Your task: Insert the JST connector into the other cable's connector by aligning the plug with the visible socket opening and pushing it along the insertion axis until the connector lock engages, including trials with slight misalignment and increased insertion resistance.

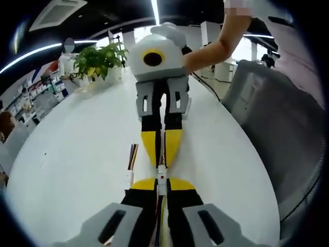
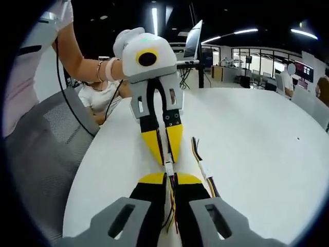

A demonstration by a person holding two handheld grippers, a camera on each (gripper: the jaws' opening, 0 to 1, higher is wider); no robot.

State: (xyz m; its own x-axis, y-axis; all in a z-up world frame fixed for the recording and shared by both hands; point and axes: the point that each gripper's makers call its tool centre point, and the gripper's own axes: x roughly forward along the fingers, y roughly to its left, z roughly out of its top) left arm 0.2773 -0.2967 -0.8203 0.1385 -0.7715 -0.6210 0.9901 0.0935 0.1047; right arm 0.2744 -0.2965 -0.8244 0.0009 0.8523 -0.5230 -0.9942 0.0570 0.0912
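The mating step looks to be in hand: the left gripper (image 1: pixel 162 186) and the right gripper (image 2: pixel 171 181) meet tip to tip above the white table (image 2: pixel 257 144), near its edge by the grey chair (image 1: pixel 277 118). Each has its jaws closed on its cable's white JST connector (image 1: pixel 162 177), the two connectors touching or already joined between the tips. Next comes a straight push along the axis until the lock catches. A spare cable (image 2: pixel 203 164) lies just beside them.

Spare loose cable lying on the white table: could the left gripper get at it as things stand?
Probably not yet: the left gripper is shut on its white connector, though the spare cable lies unobstructed beside it.
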